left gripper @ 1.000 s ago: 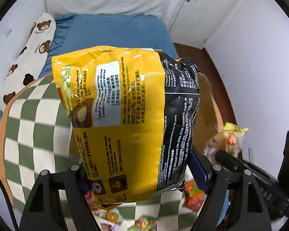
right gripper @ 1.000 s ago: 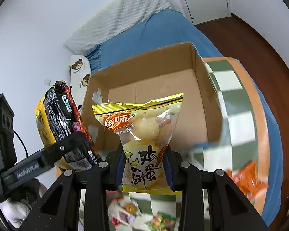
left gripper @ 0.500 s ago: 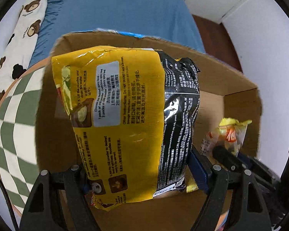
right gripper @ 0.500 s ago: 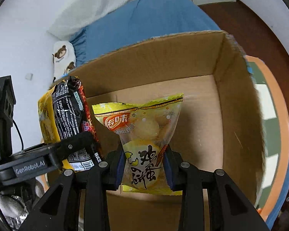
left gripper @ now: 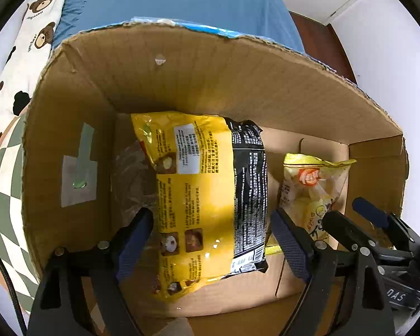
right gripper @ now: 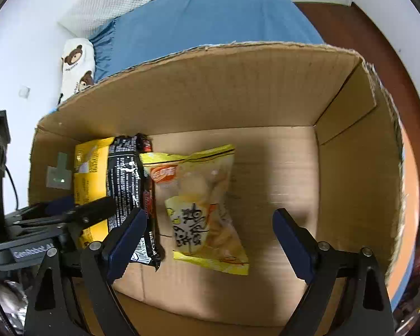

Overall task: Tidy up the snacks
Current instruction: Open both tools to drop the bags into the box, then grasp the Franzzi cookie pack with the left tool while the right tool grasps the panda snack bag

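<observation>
A: Nearest first: what are the tools doing?

B: Both gape wide and hold nothing. The left tool (left gripper: 210, 226) straddles the big bag (left gripper: 207, 193), the right tool (right gripper: 210, 224) straddles the small bag (right gripper: 204, 201).

A: Where do the bags lie?

B: Flat on the floor of the box (right gripper: 347, 184), side by side, long axes running near to far.

A: Room to move?

B: Bare cardboard to the right; walls all round, so I'd lift straight out.

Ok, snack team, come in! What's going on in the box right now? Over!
Left gripper open. Right gripper open. Yellow noodle pack and egg snack bag lying side by side in cardboard box. Nothing blocking.
</observation>
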Tool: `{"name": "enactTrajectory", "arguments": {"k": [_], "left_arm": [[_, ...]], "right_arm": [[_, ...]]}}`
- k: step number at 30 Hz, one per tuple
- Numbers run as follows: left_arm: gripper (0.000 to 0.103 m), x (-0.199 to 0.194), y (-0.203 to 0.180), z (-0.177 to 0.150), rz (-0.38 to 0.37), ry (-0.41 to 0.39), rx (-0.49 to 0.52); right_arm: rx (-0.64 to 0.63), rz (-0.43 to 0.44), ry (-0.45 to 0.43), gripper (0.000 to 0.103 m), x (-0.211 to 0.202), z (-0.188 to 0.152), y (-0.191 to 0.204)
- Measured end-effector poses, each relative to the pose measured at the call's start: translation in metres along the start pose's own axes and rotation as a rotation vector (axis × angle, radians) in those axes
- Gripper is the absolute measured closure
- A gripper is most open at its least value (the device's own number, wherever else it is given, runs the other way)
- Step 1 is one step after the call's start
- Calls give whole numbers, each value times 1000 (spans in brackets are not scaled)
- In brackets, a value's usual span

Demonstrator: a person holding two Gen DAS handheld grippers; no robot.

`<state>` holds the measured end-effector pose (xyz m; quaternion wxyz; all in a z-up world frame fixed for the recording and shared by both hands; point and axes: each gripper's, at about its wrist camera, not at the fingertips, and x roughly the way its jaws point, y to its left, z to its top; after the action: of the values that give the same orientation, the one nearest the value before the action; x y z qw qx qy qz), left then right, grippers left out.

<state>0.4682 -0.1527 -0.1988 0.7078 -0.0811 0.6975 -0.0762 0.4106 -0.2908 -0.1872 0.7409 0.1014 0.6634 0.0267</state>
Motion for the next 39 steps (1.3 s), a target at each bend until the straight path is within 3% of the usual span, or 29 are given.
{"name": "enactTrajectory", "arguments": {"k": [8,26,34,39], "left_arm": [[17,-40,-8,-38,59,-146,30],[17,-140,-10,-154,136,-438,47],[17,-167,-11,-200,130,-499,33],[17,-169,-3,-236,114,-484,10]], "right_arm": [[-27,-69,-56,9,-23,-18,14],[-85,-123,-293,11,-129,-123,33],[-81,-110,-371,11,-172,-168,38],[-48,-62,-346,11,-180,-206,35]]}}
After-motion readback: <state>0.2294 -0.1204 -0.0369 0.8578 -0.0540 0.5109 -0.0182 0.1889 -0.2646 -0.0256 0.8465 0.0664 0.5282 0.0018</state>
